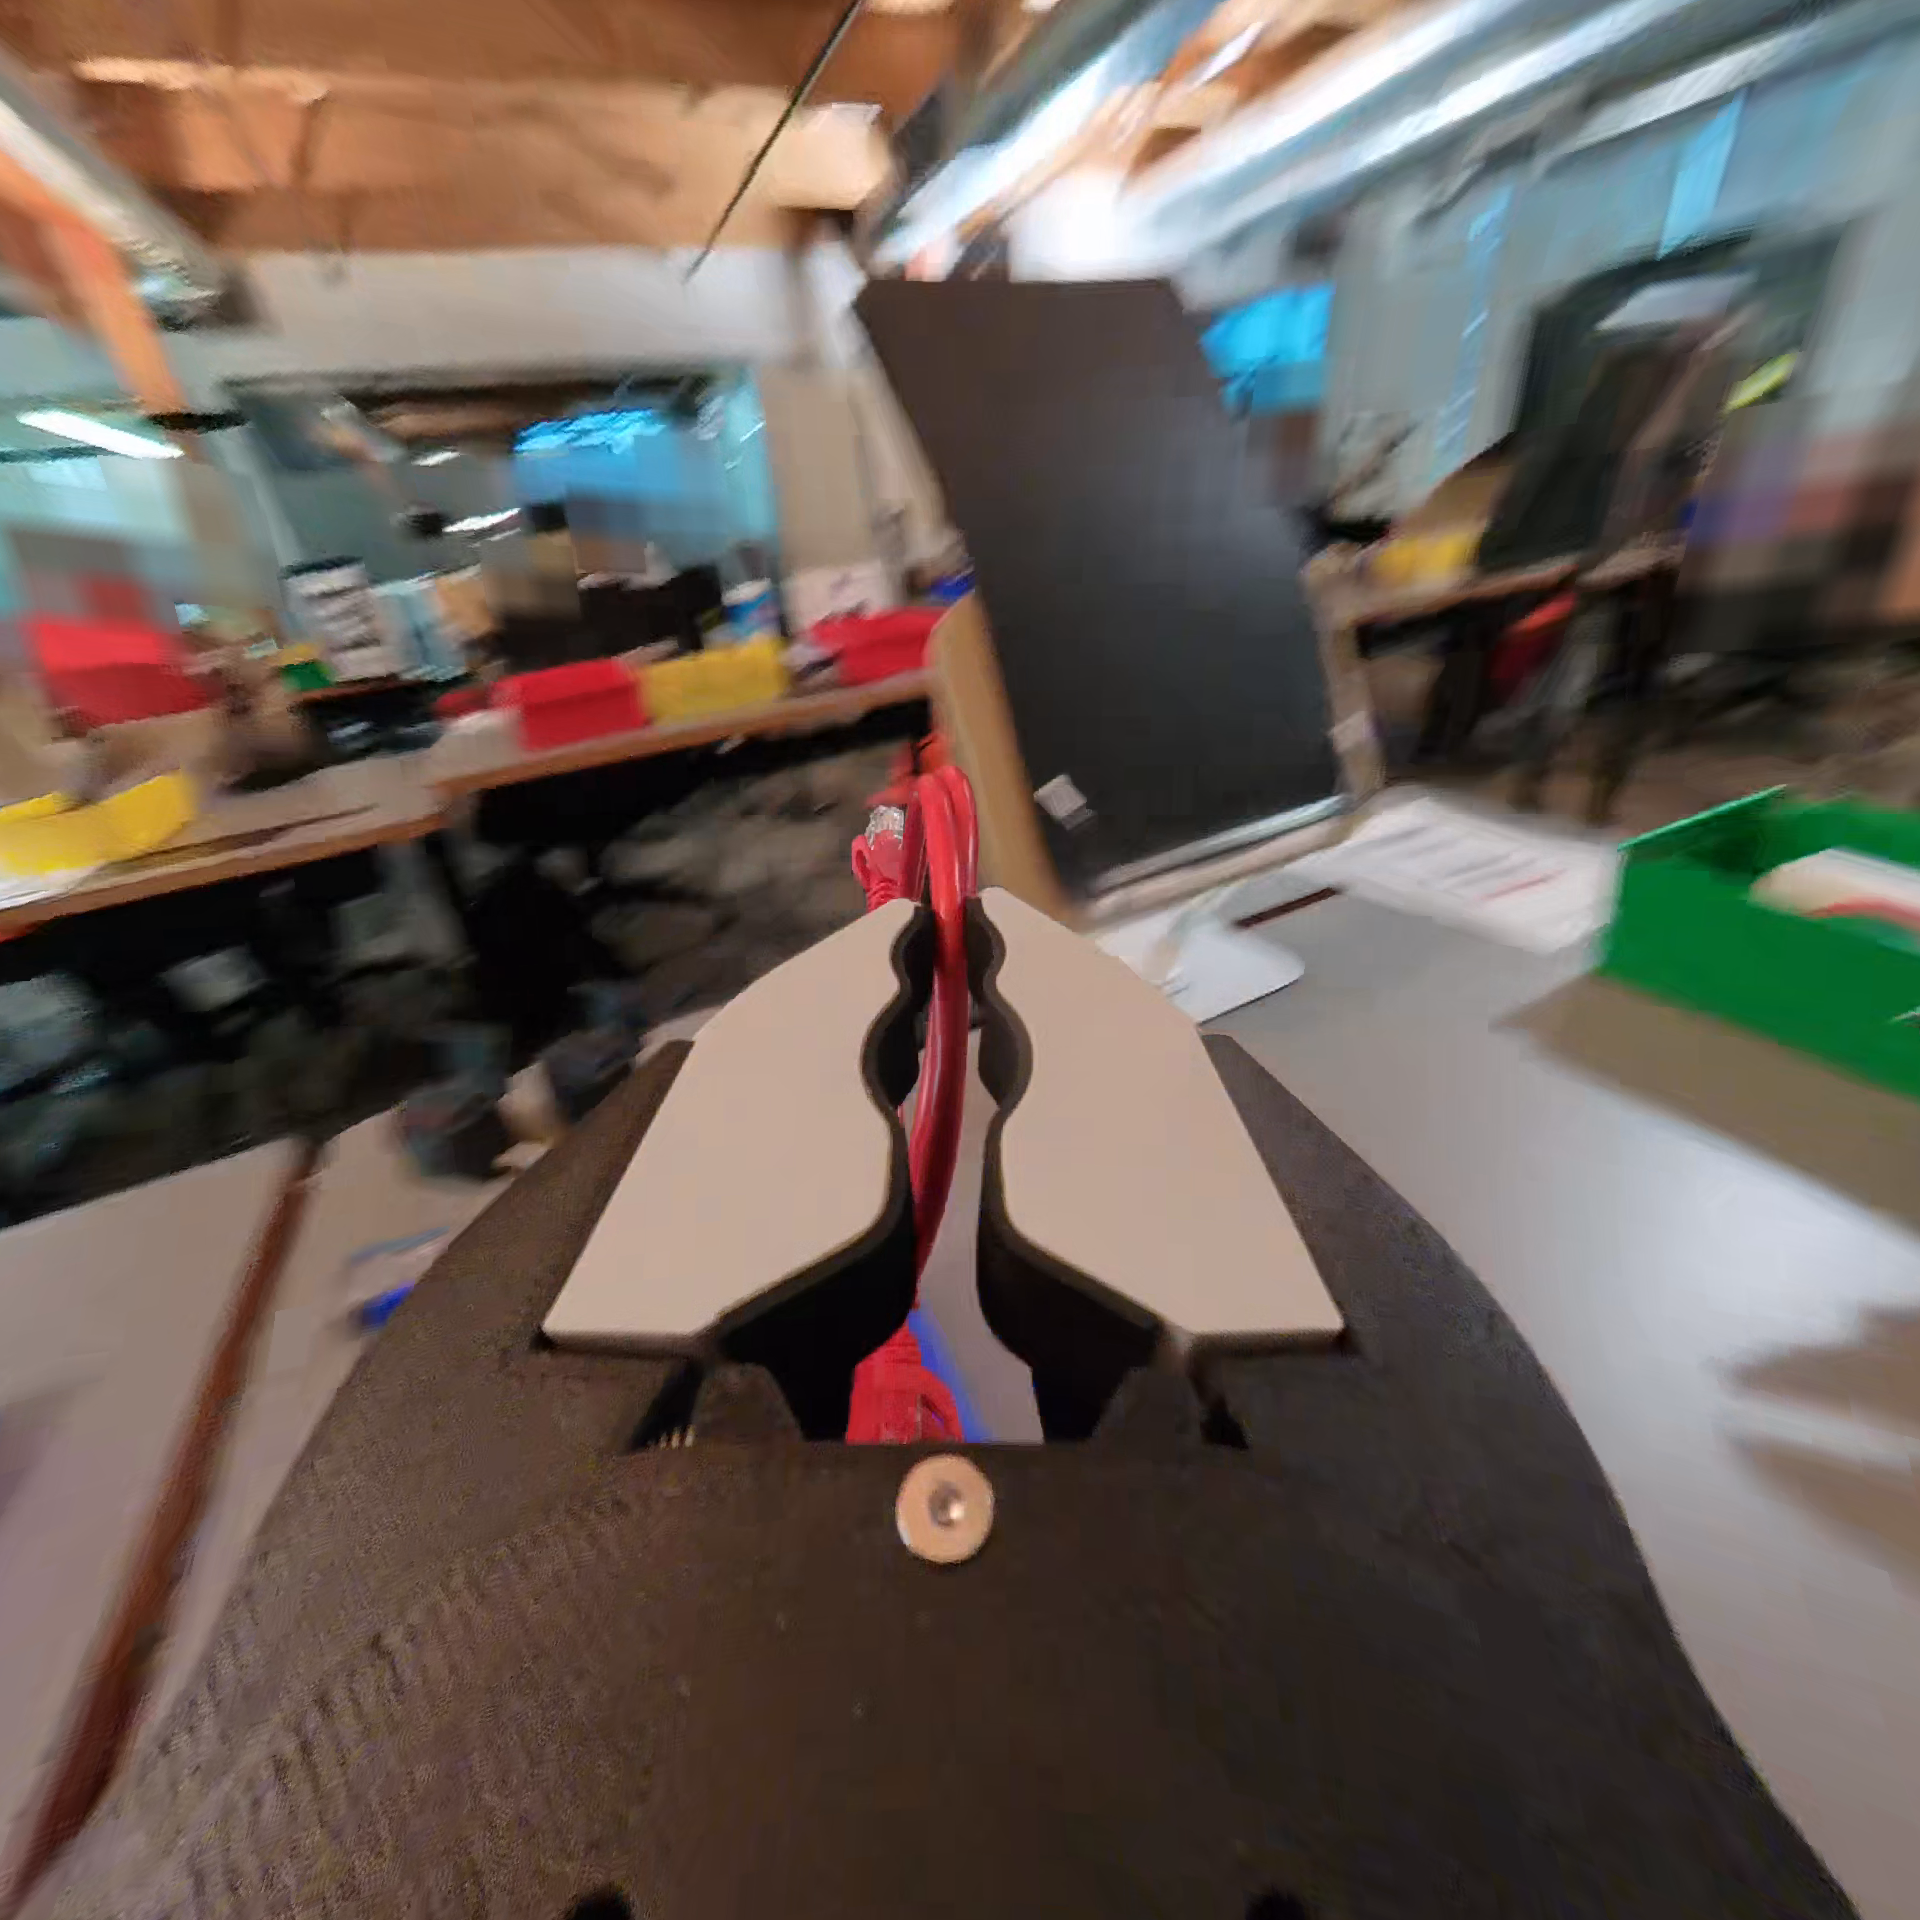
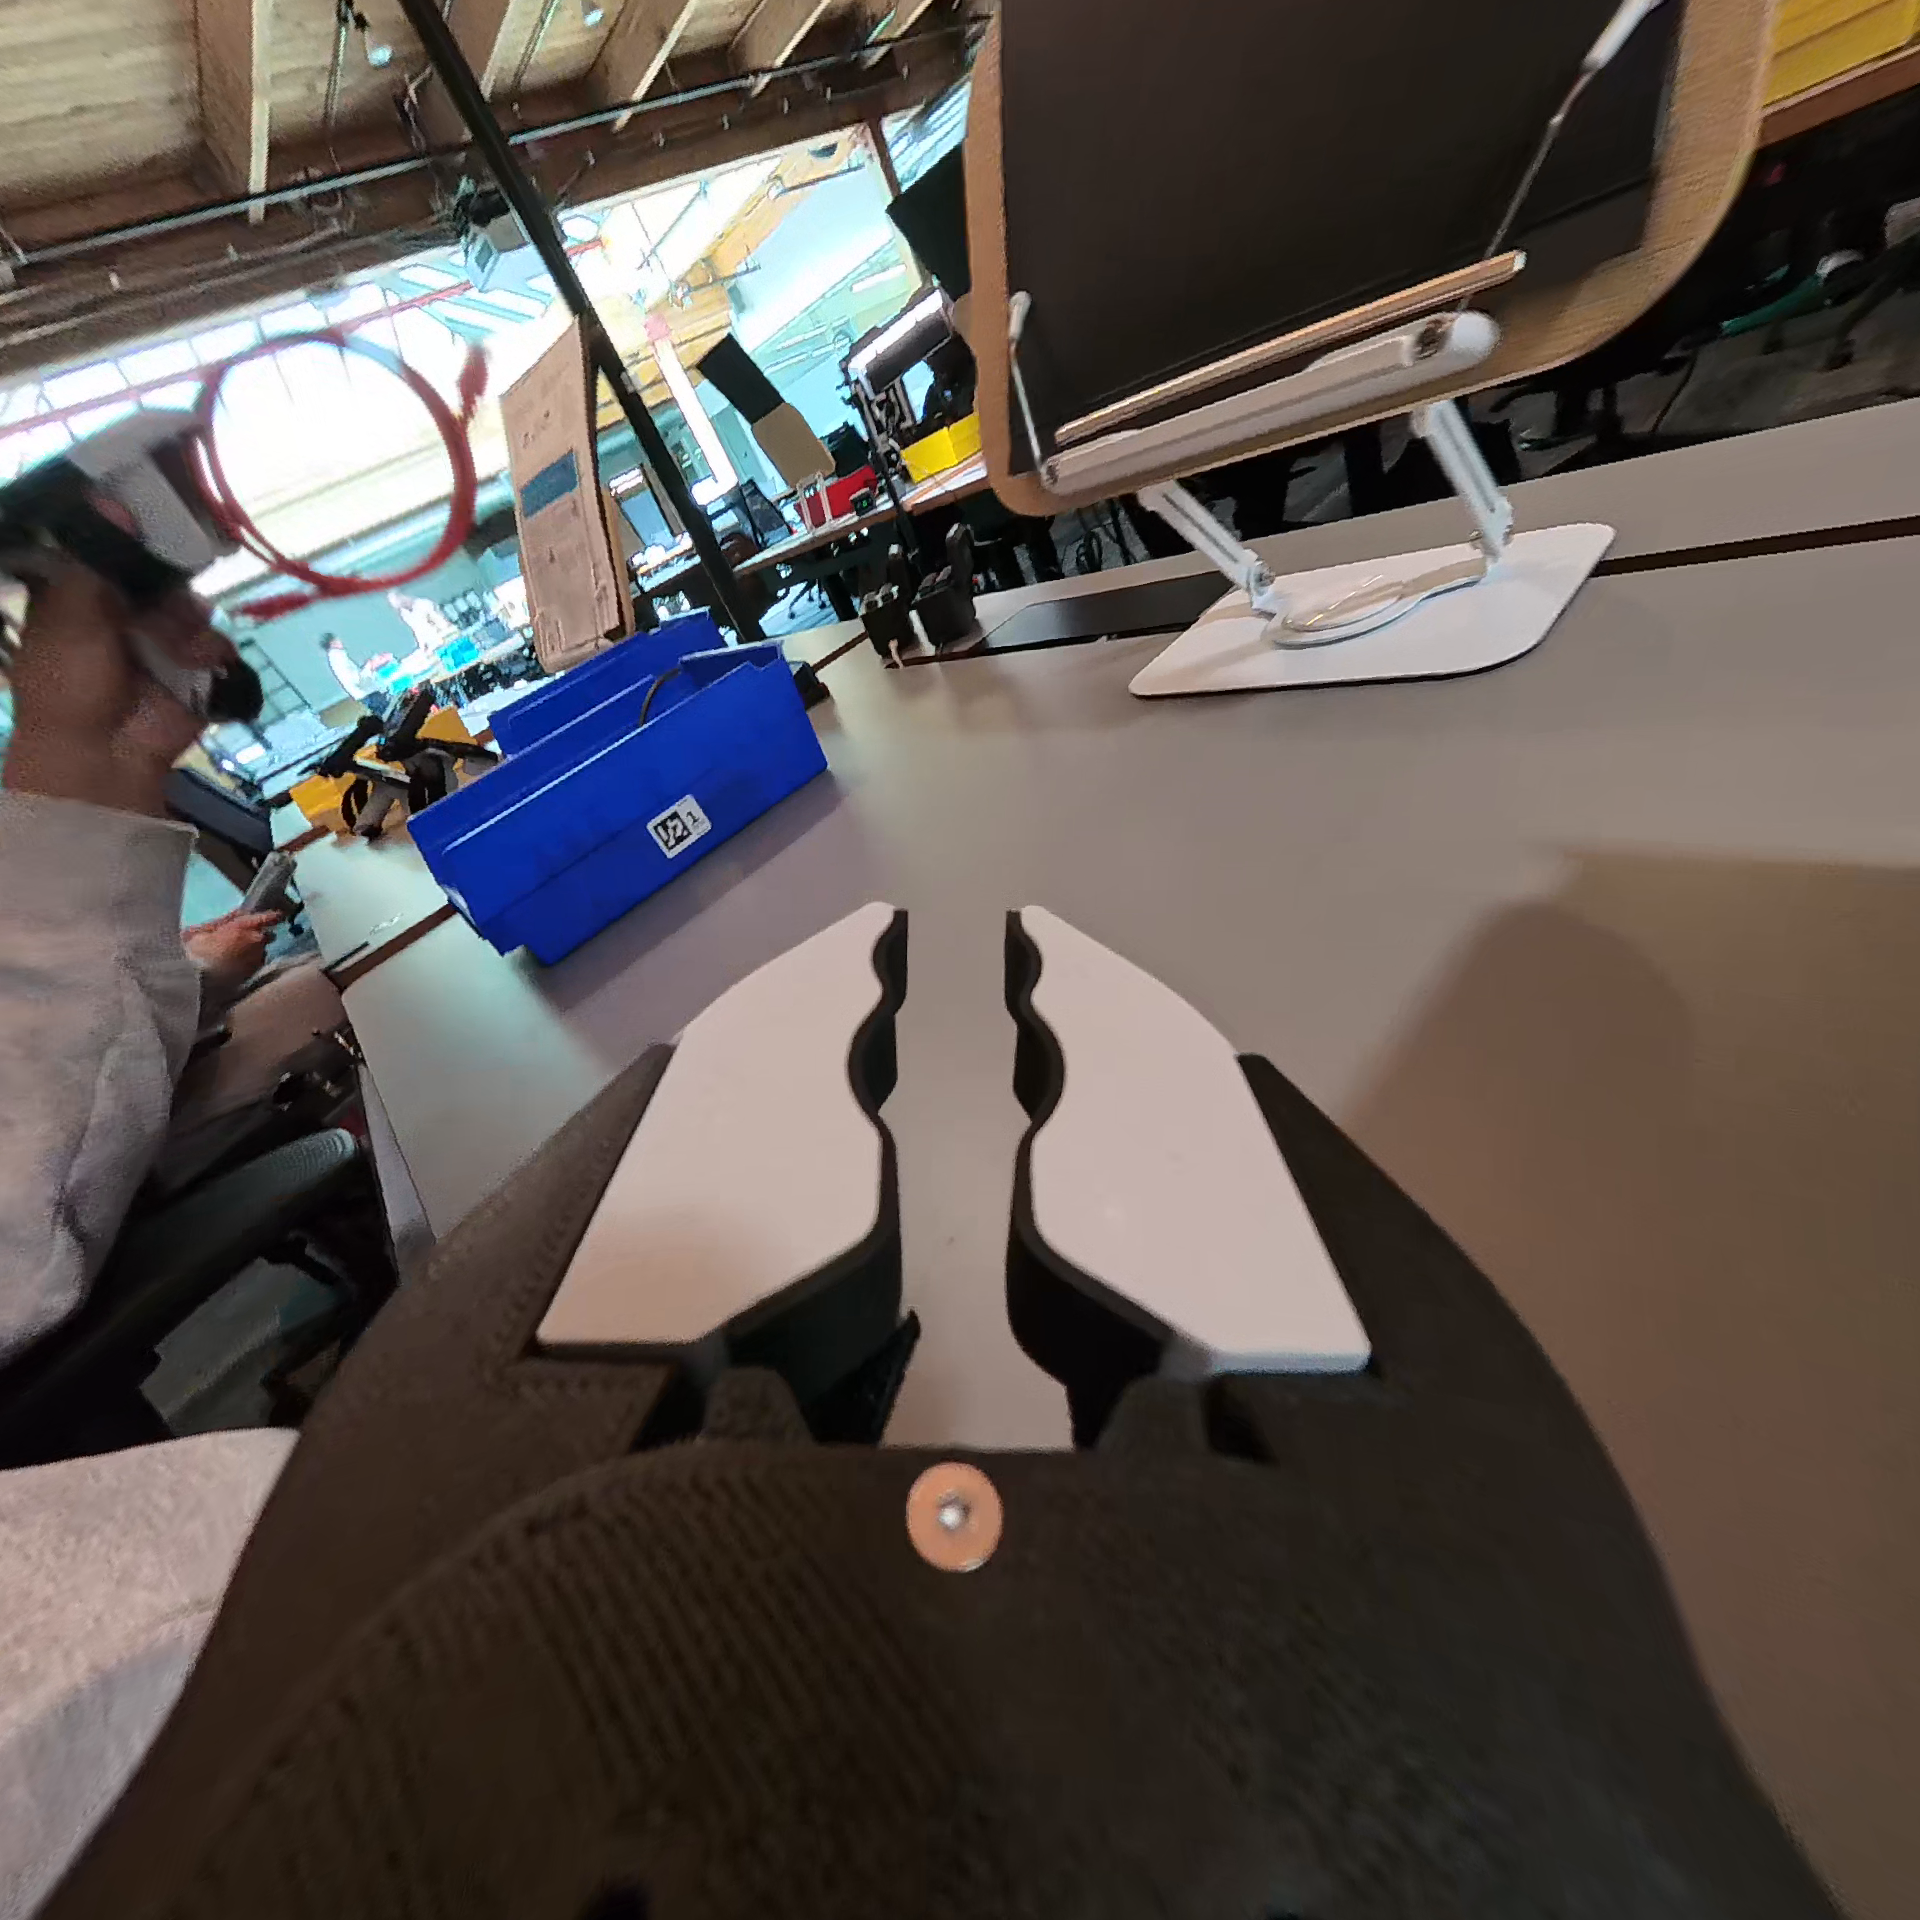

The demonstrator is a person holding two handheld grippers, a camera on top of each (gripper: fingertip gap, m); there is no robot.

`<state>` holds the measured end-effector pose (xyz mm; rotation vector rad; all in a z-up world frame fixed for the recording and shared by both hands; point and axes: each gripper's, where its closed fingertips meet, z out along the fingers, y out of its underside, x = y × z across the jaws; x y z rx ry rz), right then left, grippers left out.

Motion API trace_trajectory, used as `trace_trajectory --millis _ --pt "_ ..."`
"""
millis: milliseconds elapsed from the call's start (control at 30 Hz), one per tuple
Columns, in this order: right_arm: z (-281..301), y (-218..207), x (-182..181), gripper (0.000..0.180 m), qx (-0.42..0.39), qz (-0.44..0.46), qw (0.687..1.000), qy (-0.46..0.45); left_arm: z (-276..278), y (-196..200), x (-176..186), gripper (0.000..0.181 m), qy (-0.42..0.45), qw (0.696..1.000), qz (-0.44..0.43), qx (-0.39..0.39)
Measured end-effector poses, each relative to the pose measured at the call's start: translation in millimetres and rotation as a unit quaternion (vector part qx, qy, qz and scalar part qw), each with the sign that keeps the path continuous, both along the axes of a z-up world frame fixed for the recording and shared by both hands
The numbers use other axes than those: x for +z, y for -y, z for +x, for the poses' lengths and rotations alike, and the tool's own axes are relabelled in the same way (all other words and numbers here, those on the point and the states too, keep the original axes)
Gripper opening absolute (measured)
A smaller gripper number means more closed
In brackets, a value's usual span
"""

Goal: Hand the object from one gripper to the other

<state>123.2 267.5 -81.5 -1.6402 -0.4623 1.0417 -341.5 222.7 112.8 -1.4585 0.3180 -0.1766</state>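
Clamped tight on a coiled red cable [image 1: 943, 1039], the jaws of the left gripper [image 1: 945, 914] pinch the strands at centre frame in the left wrist view; the cable runs up between the grey fingers [image 1: 769, 1143] and a plug end pokes out just past the tips, left of centre. Everything behind it is smeared with blur: a green bin [image 1: 1766, 935] at the right edge and a dark panel [image 1: 1122, 582] upper centre.

Over in the right wrist view, the right gripper [image 2: 956, 925] has its jaws apart with only bare grey table [image 2: 1143, 831] showing in the gap. That same red cable [image 2: 343, 468] hangs as a round loop in the upper left of the frame, held up off the table by the far-off left gripper [image 2: 156, 499], well apart from the right one. A blue bin [image 2: 623, 810] sits on the table left of centre, and a white stand [image 2: 1371, 613] carrying a dark board fills the upper right.
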Motion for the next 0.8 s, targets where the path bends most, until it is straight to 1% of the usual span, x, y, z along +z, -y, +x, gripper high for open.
trace_trajectory --millis 33,133,233,300,333,367,433,467,533,567,600,633,667,700,733,767,800 --pt "-3.7 2.2 -0.2 0.019 0.008 0.004 1.000 0.006 16.8 5.7 11.1 0.006 0.028 0.998 0.014 -0.046" --pt "-21.3 14.8 4.6 0.033 0.044 0.032 0.998 0.017 70.2 18.5 33.2 0.006 0.090 0.979 0.033 -0.179" --pt "-44.5 31.3 10.6 0.044 0.078 0.074 0.994 0.027 127.7 21.7 32.6 0.006 0.112 0.951 0.013 -0.287" --pt "-60.7 39.0 18.9 0.050 0.089 0.103 0.991 0.014 164.6 19.1 19.9 0.005 0.118 0.933 -0.017 -0.339" --pt "-67.5 38.6 27.6 0.054 0.081 0.112 0.990 -0.007 182.6 17.5 10.3 0.005 0.123 0.924 -0.031 -0.361" --pt "-74.0 38.6 40.3 0.057 0.076 0.116 0.989 -0.043 200.0 15.8 -1.0 0.006 0.135 0.914 -0.042 -0.381" --pt "-87.3 43.2 66.0 0.064 0.085 0.120 0.982 -0.121 227.3 7.8 -24.2 0.005 0.187 0.899 -0.050 -0.394" --pt "-93.7 43.1 69.7 0.068 0.089 0.113 0.980 -0.136 239.9 9.0 -34.2 0.005 0.222 0.880 -0.056 -0.417" --pt "-104.7 34.9 54.5 0.095 0.077 0.090 0.988 -0.104 251.6 9.6 -50.0 0.005 0.316 0.840 -0.055 -0.437" --pt "-106.6 31.9 45.3 0.098 0.069 0.085 0.990 -0.087 254.9 12.2 -56.8 0.005 0.363 0.815 -0.053 -0.449" --pt "-107.5 32.8 40.0 0.096 0.075 0.082 0.990 -0.089 258.9 13.8 -66.2 0.005 0.401 0.792 -0.062 -0.457" --pt "-108.9 36.2 37.9 0.090 0.095 0.068 0.987 -0.108 264.1 14.5 -78.2 0.005 0.426 0.776 -0.078 -0.458" --pt "-110.2 39.9 38.0 0.084 0.121 0.044 0.982 -0.136 270.5 16.6 -90.6 0.005 0.436 0.770 -0.092 -0.458" --pt "-111.1 41.5 37.2 0.074 0.140 0.018 0.977 -0.158 277.6 18.9 -103.0 0.005 0.436 0.770 -0.102 -0.455" --pt "-112.7 42.3 32.9 0.047 0.155 -0.003 0.974 -0.162 283.4 22.0 -112.2 0.005 0.437 0.769 -0.102 -0.455" --pt "-114.2 43.4 24.5 0.011 0.168 -0.021 0.975 -0.143 287.2 25.0 -117.7 0.005 0.445 0.763 -0.096 -0.458" --pt "-113.4 44.0 19.2 0.010 0.174 -0.027 0.977 -0.124 287.7 25.4 -120.1 0.005 0.461 0.753 -0.090 -0.461"
